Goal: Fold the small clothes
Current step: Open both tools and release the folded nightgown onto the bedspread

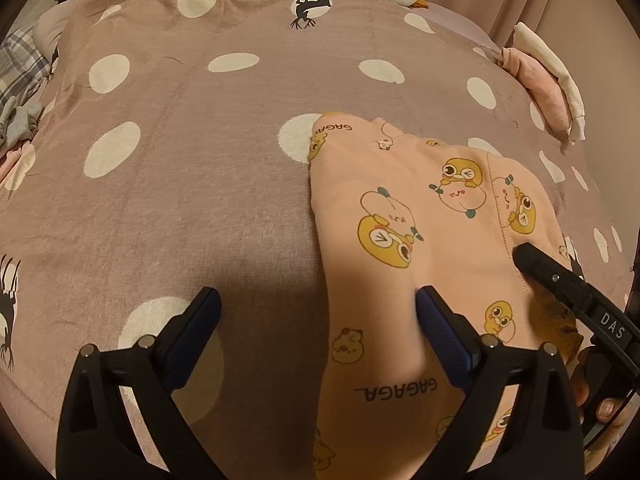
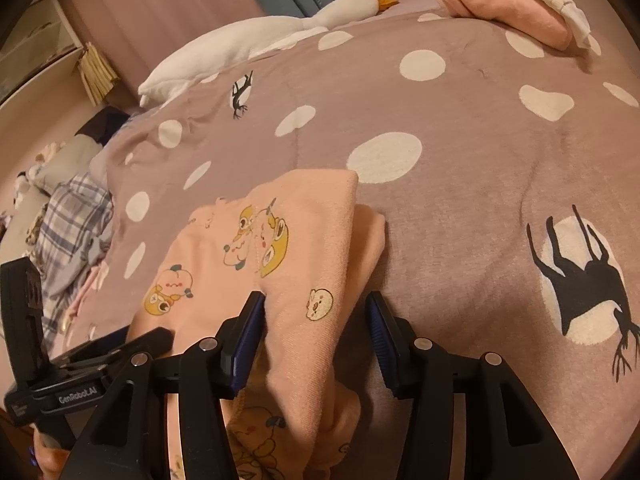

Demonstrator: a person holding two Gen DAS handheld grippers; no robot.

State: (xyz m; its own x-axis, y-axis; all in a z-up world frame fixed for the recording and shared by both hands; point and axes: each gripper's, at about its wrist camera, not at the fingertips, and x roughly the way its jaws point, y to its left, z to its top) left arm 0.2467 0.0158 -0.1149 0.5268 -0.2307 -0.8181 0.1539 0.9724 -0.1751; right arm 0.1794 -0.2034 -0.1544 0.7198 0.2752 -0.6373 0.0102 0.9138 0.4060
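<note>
Left hand-held gripper (image 1: 318,308) spread wide over garment's left edge, gripping nothing. Right hand-held gripper (image 2: 316,312) parted, straddling fold, pads apart from cloth. Peach cartoon-print garment (image 1: 404,208) folded flat on dotted bed blanket (image 1: 180,184). Beyond: pink folded clothes (image 2: 516,12), goose plush (image 2: 340,8).

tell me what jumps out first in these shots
A peach garment printed with yellow cartoon ducks lies folded on a mauve blanket with white dots. Both tongs, left and right, stand open over it. A white goose plush lies along the far edge.
</note>
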